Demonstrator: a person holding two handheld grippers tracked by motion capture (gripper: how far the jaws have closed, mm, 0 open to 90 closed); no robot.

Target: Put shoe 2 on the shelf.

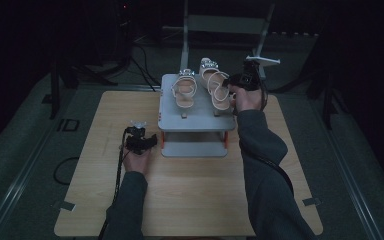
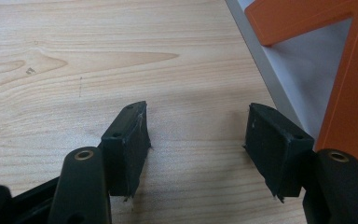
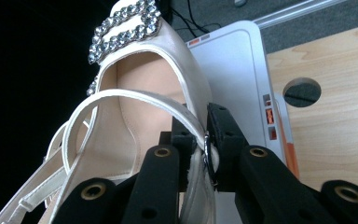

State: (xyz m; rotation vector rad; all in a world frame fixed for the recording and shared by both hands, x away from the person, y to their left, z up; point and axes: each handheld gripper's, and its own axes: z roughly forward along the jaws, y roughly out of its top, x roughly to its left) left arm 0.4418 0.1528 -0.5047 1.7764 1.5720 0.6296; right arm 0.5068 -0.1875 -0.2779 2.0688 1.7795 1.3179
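— Where is the sandal?
— The right sandal (image 1: 218, 90) sits on top of the grey rack (image 1: 195, 122). The right gripper (image 3: 204, 151) pinches its strap.
— And the left gripper (image 2: 198, 140)?
— Its jaws are spread wide over the wooden table (image 2: 74, 70), holding nothing.

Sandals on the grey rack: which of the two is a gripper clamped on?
The right-hand sandal. The right gripper is shut on its strap by the buckle. The left-hand sandal sits untouched, and the left gripper is open over the table.

A darkened recording lab is suggested by cables (image 1: 145, 65) and metal stand legs (image 1: 262, 37) at frame top.
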